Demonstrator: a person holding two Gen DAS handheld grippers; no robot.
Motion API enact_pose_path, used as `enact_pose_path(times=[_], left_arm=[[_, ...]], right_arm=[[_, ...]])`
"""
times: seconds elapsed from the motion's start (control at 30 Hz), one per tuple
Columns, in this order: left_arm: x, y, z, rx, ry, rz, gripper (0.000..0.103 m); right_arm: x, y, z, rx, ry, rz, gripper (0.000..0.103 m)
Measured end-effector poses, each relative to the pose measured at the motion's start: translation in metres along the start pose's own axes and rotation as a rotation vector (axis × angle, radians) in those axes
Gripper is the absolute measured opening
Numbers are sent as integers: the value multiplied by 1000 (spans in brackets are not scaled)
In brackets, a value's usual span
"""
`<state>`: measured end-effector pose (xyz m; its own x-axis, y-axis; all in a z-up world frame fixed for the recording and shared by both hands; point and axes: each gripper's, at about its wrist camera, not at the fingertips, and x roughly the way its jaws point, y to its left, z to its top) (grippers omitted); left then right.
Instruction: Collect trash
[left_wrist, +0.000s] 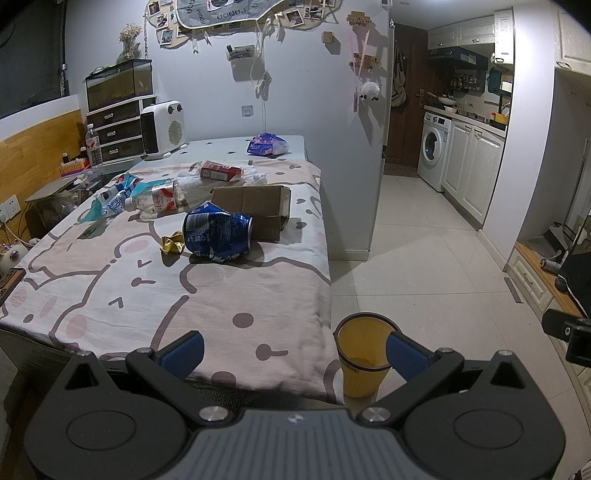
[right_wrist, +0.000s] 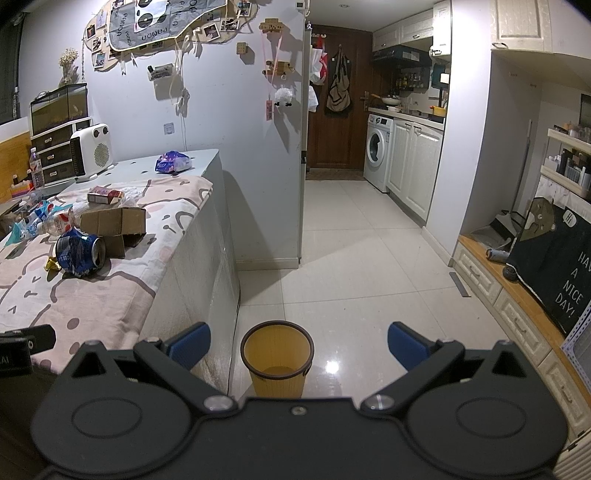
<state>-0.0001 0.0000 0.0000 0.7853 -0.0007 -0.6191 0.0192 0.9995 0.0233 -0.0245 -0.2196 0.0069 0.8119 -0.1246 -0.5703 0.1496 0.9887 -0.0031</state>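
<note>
Trash lies on a table with a pink bear-print cloth (left_wrist: 155, 295): a crushed blue can (left_wrist: 218, 232) (right_wrist: 79, 254), a gold wrapper (left_wrist: 173, 244), a flattened cardboard box (left_wrist: 255, 206) (right_wrist: 114, 223), a clear plastic bottle (left_wrist: 162, 199), blue-white wrappers (left_wrist: 114, 195) and a red carton (left_wrist: 221, 171). A yellow waste bin (left_wrist: 364, 354) (right_wrist: 277, 360) stands on the floor by the table's corner. My left gripper (left_wrist: 295, 350) hangs open over the table's near edge. My right gripper (right_wrist: 299, 345) is open above the bin. Neither holds anything.
At the table's far end stand a white heater (left_wrist: 162, 129), a blue-purple packet (left_wrist: 267, 144), a water bottle (left_wrist: 93, 144) and drawers under a glass tank (left_wrist: 118, 83). Tiled floor (right_wrist: 369, 258) runs to a kitchen with a washing machine (right_wrist: 378, 146). A low cabinet (right_wrist: 517, 306) lines the right.
</note>
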Motion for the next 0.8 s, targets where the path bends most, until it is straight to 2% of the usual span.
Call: enact_pose_path(times=[0.8], left_arm=[[7, 0, -2, -3, 4, 3, 103]], right_arm=[[1, 0, -1, 8, 5, 0, 103]])
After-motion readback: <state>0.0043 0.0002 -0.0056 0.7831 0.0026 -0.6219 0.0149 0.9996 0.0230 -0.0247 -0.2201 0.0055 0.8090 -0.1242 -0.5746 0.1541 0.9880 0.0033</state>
